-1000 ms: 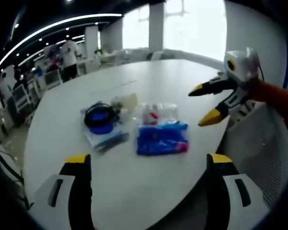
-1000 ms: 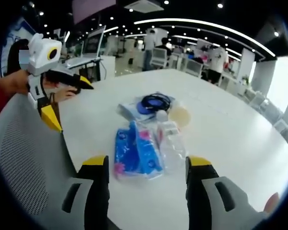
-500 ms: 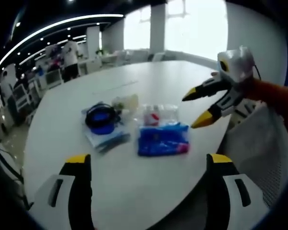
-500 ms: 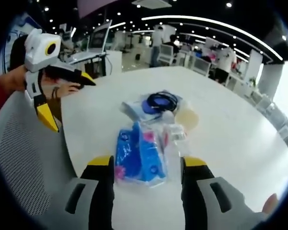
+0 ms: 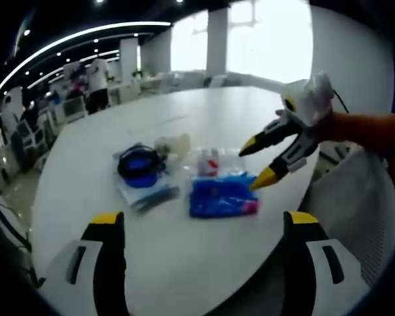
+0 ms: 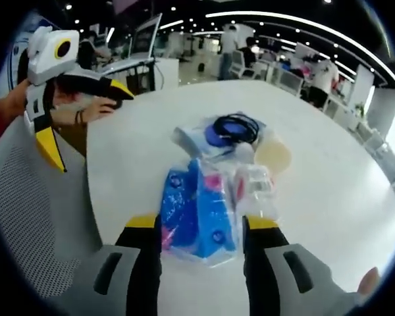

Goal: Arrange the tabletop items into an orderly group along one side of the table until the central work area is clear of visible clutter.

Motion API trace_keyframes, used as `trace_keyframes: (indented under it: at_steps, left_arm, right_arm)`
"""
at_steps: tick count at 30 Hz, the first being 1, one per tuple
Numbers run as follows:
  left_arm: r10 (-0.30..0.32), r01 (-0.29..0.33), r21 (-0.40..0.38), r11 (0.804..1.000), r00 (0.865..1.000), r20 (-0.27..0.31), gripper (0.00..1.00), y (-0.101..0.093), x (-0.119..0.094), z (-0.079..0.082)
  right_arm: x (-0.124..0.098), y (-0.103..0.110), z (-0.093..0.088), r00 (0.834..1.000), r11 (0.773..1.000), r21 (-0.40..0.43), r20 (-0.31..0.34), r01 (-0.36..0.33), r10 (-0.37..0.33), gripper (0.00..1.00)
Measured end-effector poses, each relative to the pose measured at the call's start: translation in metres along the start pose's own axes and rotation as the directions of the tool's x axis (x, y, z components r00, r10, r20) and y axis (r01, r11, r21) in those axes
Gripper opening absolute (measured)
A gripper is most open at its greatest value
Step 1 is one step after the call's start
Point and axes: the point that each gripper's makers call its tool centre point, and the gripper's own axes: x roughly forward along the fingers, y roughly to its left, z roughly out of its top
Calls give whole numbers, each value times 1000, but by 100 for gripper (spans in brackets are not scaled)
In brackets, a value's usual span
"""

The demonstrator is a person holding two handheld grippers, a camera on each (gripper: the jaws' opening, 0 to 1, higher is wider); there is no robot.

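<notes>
Blue packet (image 6: 196, 217) lies near the table (image 6: 329, 191) edge, between the spread, empty jaws of the right gripper (image 6: 201, 227). Just beyond sit a clear bag (image 6: 253, 187), coiled black cable (image 6: 232, 126) and pale disc (image 6: 274, 155). The left gripper (image 5: 202, 227) hangs wide, short of them. A mesh chair (image 6: 33, 210) stands beside the edge.

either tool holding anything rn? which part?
Nothing held. The right tool is open, its jaws straddling the near end of the blue packet without closing on it. The left tool is open over bare table.
</notes>
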Motion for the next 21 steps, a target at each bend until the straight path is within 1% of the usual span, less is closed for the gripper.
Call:
trace_keyframes:
  at_steps: [3, 6, 8, 10, 13, 19, 21]
  left_arm:
    - [-14, 14, 0, 1000, 1000, 20, 98, -3, -1, 4]
    - [-55, 55, 0, 998, 997, 57, 98, -11, -2, 12]
    - [-69, 69, 10, 998, 995, 71, 98, -14, -2, 15]
    - [-100, 99, 24, 995, 992, 79, 98, -21, -2, 17]
    - [-122, 117, 52, 992, 988, 92, 97, -27, -3, 20]
    - [-177, 171, 56, 984, 972, 152, 97, -37, -8, 32]
    - [-186, 179, 56, 982, 970, 159, 96, -39, -8, 33]
  right_arm:
    - [5, 1, -4, 1000, 1000, -3, -18, -14, 14, 46]
    - [8, 3, -6, 999, 1000, 3, -31, -24, 24, 46]
    - [12, 3, -8, 999, 999, 4, -36, -34, 34, 45]
    - [14, 5, -10, 998, 999, 5, -43, -42, 42, 44]
    - [16, 5, -13, 997, 999, 3, -55, -49, 49, 41]
    - [20, 5, -15, 997, 999, 5, -65, -53, 53, 38]
    - [21, 5, -16, 996, 998, 3, -71, -55, 56, 37]
